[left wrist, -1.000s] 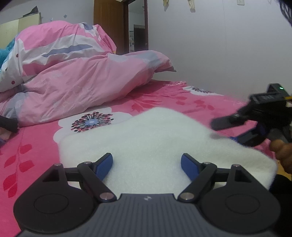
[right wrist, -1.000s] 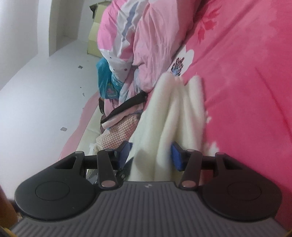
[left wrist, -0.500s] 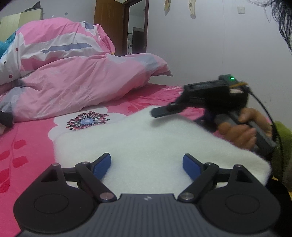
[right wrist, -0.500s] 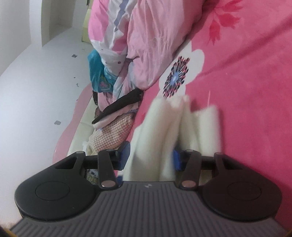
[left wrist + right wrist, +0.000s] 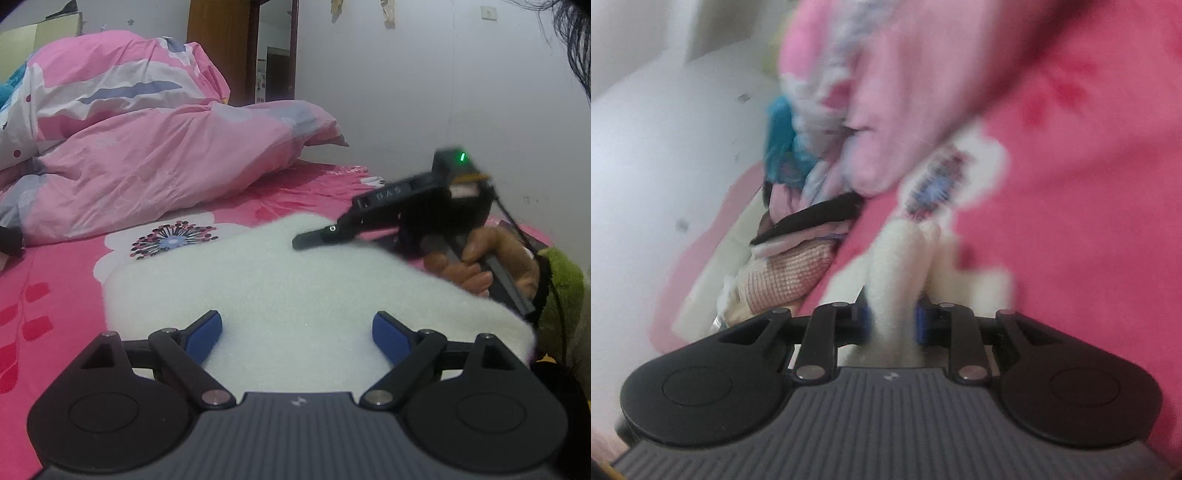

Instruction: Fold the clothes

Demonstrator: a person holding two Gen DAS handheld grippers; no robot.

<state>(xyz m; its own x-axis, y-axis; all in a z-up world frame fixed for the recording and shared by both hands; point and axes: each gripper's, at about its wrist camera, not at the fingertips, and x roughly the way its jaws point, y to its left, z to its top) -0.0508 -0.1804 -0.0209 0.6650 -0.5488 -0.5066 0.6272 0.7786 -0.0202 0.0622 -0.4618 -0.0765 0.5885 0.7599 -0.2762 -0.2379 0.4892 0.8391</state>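
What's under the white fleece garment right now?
The white fleece garment lies on the pink floral bedsheet, partly over a white flower print. Whatever lies beneath its middle is covered.

One fluffy white garment (image 5: 295, 280) lies ahead of the left claw (image 5: 297, 332). Two black claws show, the right claw (image 5: 892, 317) included. One crumpled pink quilt (image 5: 155, 155) sits beyond; one hand (image 5: 480, 258).

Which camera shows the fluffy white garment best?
The left wrist view: the white garment lies spread and sharp across the pink bedsheet. The right wrist view is blurred, showing only a bunched fold between the closing right tool.
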